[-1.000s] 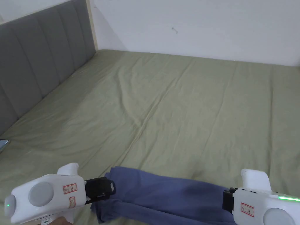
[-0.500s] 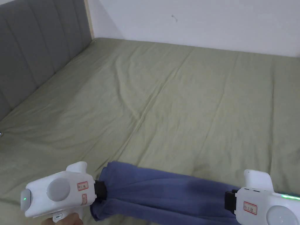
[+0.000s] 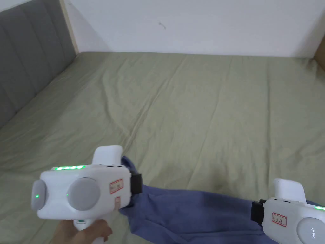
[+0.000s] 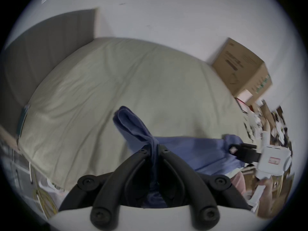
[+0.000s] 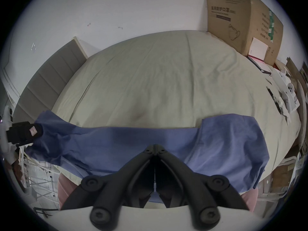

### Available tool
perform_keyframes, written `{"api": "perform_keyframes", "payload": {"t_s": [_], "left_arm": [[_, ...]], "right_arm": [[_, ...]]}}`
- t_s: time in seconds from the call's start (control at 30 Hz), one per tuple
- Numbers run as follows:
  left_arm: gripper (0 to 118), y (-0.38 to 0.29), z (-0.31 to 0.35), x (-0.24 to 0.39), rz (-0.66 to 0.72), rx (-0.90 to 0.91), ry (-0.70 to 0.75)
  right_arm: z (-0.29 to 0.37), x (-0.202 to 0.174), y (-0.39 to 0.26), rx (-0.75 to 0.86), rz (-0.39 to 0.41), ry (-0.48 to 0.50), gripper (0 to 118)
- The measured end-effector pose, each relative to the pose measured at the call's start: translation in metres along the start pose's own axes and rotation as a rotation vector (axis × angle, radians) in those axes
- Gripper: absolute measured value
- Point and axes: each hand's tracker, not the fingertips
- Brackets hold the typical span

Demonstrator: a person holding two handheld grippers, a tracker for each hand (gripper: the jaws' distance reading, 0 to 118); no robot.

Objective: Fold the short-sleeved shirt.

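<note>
Head view: rumpled blue shirt point(image 3: 196, 216)

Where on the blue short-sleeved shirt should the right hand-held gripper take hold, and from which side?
Probably the far straight edge of the blue short-sleeved shirt, near its broad right end, coming from the person's side over the cloth. That edge lies flat and free on the green bed sheet, while the left hand-held gripper already pinches the bunched left end.

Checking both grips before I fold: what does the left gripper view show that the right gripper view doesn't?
Left gripper view: left tool shut on a bunched shirt corner; right tool at the far end. Right gripper view: its jaws closed, the shirt's wide end spread out. Both: shirt, bed, cardboard box.
</note>
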Motion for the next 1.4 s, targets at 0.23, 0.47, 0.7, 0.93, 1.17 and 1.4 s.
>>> {"api": "perform_keyframes", "payload": {"t_s": [0.23,0.47,0.7,0.93,1.17,1.4], "left_arm": [[7,-0.018,-0.054,0.114,-0.198,-0.122,-0.224],[101,-0.052,-0.128,0.162,-0.222,-0.312,-0.375],[82,-0.033,-0.1,0.141,-0.215,-0.229,-0.305],[0,-0.034,-0.097,0.096,-0.13,-0.182,-0.098],[0,-0.068,-0.129,0.131,-0.169,-0.317,-0.306],[0,-0.118,-0.144,0.2,-0.297,-0.485,-0.45]], "right_arm": [[0.007,0.04,-0.011,0.004,-0.086,-0.043,0],[0.012,0.074,-0.019,0.001,-0.162,-0.077,0],[0.021,0.085,-0.022,0.013,-0.182,-0.09,0],[0.021,0.083,-0.026,0.023,-0.188,-0.061,0],[0.02,0.087,-0.033,0.008,-0.201,-0.046,0],[0.023,0.098,-0.038,0.003,-0.228,-0.062,0]]}}
